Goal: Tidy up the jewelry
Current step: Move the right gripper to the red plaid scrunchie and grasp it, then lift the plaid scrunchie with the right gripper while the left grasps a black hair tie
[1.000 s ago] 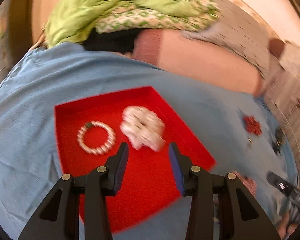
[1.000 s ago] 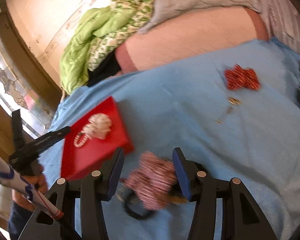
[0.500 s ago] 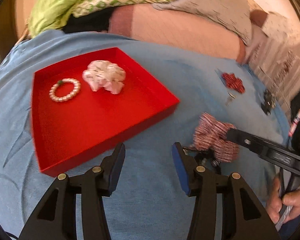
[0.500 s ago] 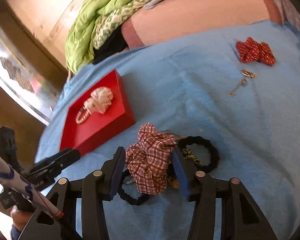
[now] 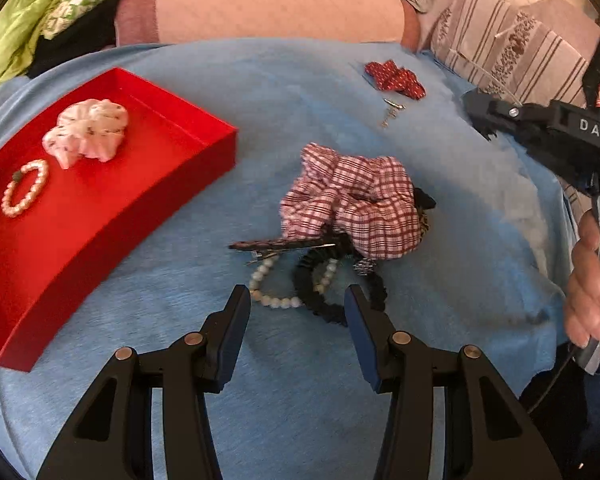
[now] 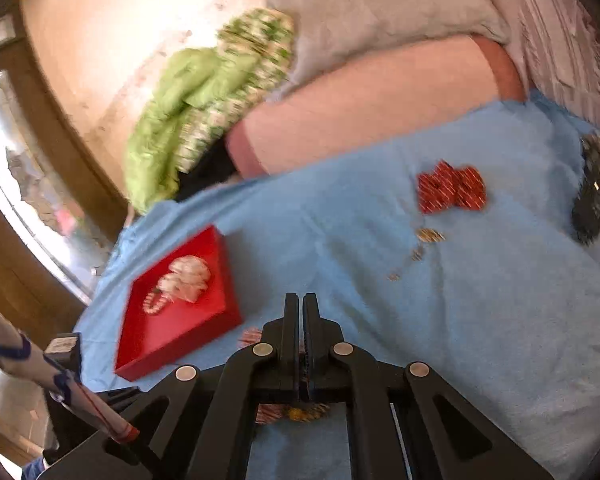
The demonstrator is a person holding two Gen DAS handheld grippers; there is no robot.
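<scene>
A red tray (image 5: 112, 236) on the blue cloth holds a white scrunchie (image 5: 88, 132) and a pearl bracelet (image 5: 24, 194). A pile lies to its right: a red-checked scrunchie (image 5: 352, 204), a dark hair clip (image 5: 276, 245), a pale bead bracelet (image 5: 276, 284) and a black hair tie (image 5: 328, 296). My left gripper (image 5: 298, 308) is open just short of the pile. My right gripper (image 6: 301, 312) is shut and empty, raised above the pile; it also shows at the right of the left wrist view (image 5: 480, 114). The tray also shows in the right wrist view (image 6: 180, 320).
A red patterned scrunchie (image 5: 396, 76) and small gold earrings (image 5: 392, 110) lie farther back on the cloth. A dark object (image 6: 590, 204) lies at the cloth's right edge. Pink bolster (image 5: 268, 8), grey pillow and green blanket (image 6: 180, 92) bound the back.
My left gripper swung from over the tray to the pile. My right gripper let go of the checked scrunchie, closed, and lifted away from the pile.
</scene>
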